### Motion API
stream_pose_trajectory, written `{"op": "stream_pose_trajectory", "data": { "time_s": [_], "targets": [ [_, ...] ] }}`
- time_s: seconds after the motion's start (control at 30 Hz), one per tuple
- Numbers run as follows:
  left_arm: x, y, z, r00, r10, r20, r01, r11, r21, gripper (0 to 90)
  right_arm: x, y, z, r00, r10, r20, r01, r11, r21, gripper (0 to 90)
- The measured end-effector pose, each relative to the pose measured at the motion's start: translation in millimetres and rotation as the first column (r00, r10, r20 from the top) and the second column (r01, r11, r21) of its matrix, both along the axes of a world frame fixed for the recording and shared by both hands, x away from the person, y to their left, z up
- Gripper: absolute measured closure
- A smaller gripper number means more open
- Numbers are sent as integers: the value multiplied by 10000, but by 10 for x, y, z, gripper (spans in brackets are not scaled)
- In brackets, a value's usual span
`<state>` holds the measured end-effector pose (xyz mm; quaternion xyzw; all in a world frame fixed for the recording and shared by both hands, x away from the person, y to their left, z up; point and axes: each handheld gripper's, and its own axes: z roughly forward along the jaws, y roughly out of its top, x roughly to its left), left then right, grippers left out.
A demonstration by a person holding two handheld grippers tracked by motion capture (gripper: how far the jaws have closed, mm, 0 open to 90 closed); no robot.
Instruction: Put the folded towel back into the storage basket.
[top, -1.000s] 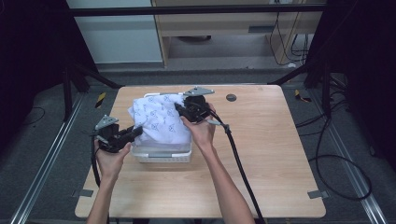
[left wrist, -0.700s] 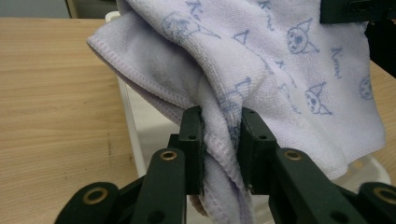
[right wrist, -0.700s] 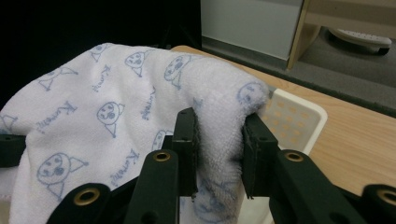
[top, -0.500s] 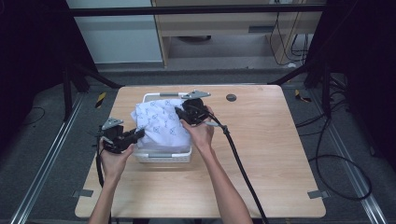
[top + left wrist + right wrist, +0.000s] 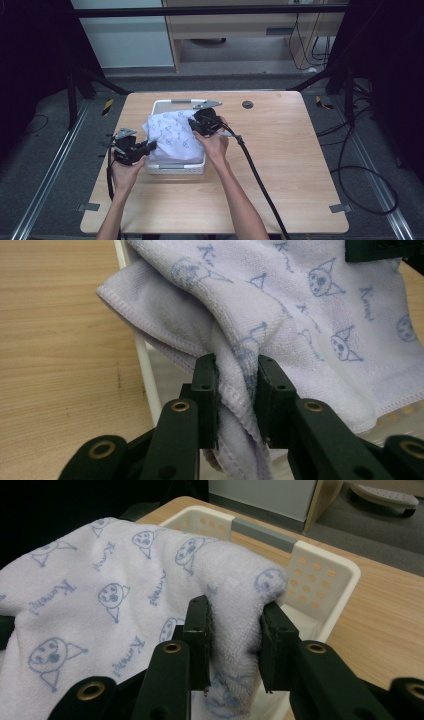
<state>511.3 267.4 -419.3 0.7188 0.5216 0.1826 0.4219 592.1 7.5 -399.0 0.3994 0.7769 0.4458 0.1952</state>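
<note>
Wooden table [image 5: 280,165], dark room behind. White basket [image 5: 159,106] at approx 10 o'clock from table centre, lilac printed towel [image 5: 172,137] draped over it. 2 grippers: left gripper [image 5: 150,146] clamped on towel at 8 o'clock edge; right gripper [image 5: 194,126] clamped on towel fold at 2 o'clock.

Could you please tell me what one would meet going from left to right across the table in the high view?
Black left gripper shut on the towel's edge → pale lilac printed towel draped over the white plastic basket → black right gripper shut on the towel → small dark round disc on the wooden table.
</note>
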Motion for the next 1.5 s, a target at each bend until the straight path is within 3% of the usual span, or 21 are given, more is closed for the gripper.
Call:
{"op": "stream_pose_trajectory", "data": {
  "time_s": [0.6, 0.7, 0.87, 1.1, 1.27, 1.3, 1.5],
  "targets": [
    [70, -88, -139, 9982, -76, -590, 114, 9978, 654, 717, 51, 9, -235, 9988, -125, -470, 92, 9976, -686, 685],
    [81, -95, -154, 9977, -96, -677, 143, 9975, 690, 685, 52, 12, -257, 9981, -152, -591, 92, 9950, -999, 666],
    [76, -85, -150, 9987, 110, -503, -72, 9971, 759, 644, 60, 16, -288, 9984, -152, -547, 83, 9922, -1247, 626],
    [7, -53, -20, 9999, 169, 25, -170, 9987, 480, 606, 18, -11, -227, 9996, 13, -266, -45, 9927, -1205, 557],
    [-48, -58, 58, 9992, 113, 376, -128, 9991, 398, 540, -56, -136, -174, 9999, -40, -143, 29, 9971, -755, 441],
    [-72, -69, 76, 9987, 29, 513, -51, 9991, 427, 525, -84, -202, -159, 9999, -68, -104, 60, 9973, -726, 383],
    [-143, -115, 89, 9972, -186, 731, 161, 9993, 350, 418, -223, -494, -111, 9998, 194, -27, -195, 9995, -257, 285]
  ]
}}
